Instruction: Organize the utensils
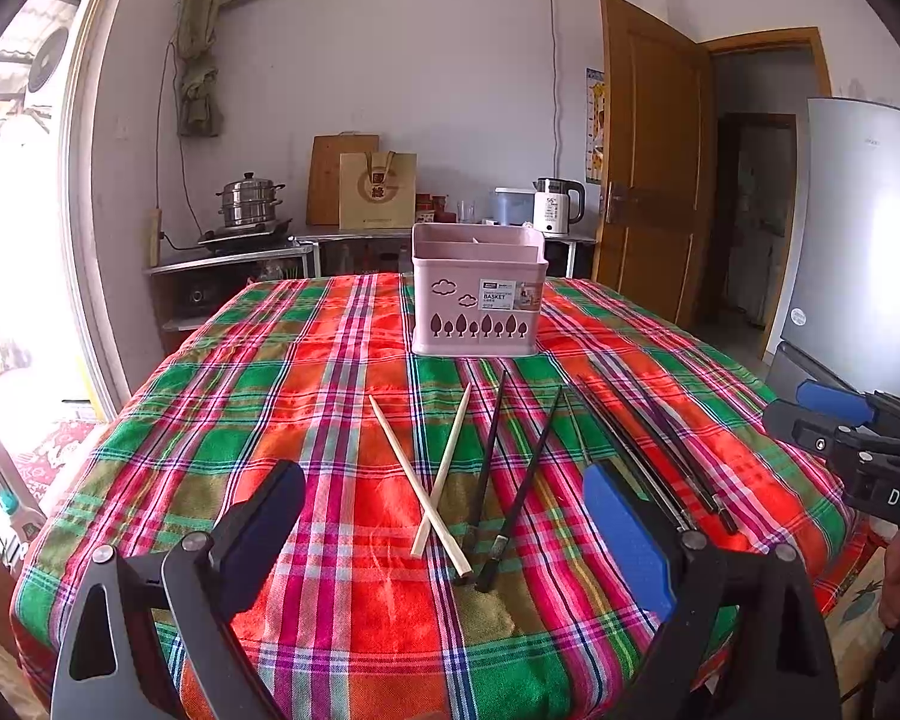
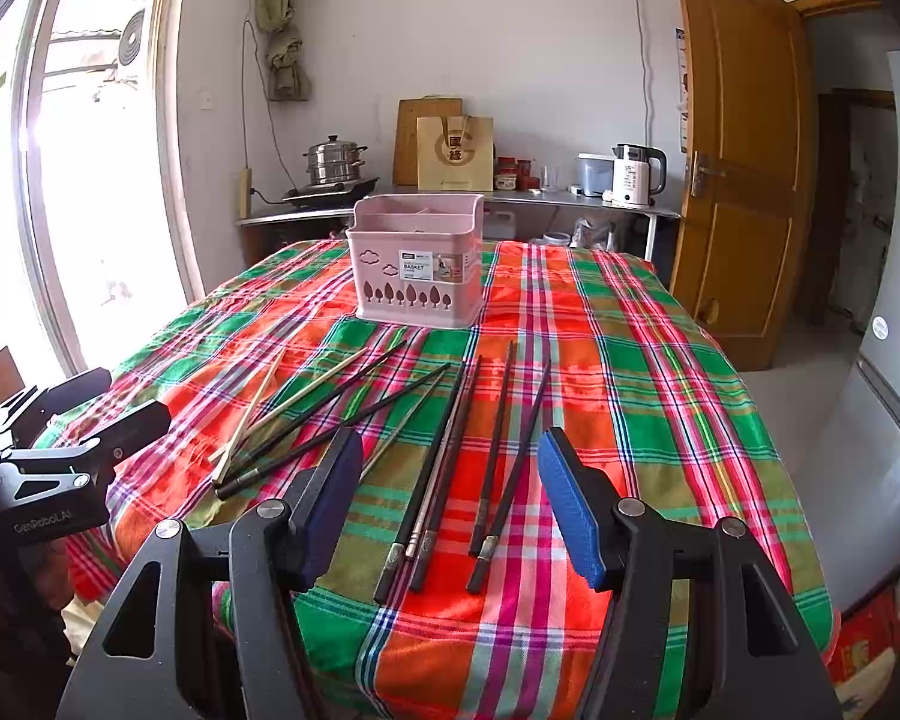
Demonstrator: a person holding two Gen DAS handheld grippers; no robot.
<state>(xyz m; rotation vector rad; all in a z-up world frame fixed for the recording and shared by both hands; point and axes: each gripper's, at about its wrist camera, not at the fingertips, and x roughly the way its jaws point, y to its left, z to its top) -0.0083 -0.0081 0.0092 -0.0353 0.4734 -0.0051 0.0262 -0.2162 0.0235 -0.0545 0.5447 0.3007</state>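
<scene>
A pink basket (image 1: 477,300) bears dark tree and cloud cutouts. The tablecloth (image 1: 306,372) is red, green and pink plaid. Chopsticks: one pale wooden pair (image 1: 432,480), others black (image 2: 498,462).

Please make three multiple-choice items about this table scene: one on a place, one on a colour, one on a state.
1. Where does the pink basket stand relative to the chopsticks?
A. Behind them, farther along the table
B. On top of them
C. On the floor

2. What colour is the crossed pair of chopsticks?
A. Black
B. Pale wood
C. Blue

3. How are the left hand-held gripper and the right hand-held gripper?
A. Both open and holding nothing
B. Both shut on chopsticks
C. Left shut, right open

Answers:
1 A, the basket stands on the plaid cloth beyond the chopstick tips.
2 B, the two light sticks cross beside the black chopsticks.
3 A, each view shows blue pads wide apart above the cloth.
</scene>
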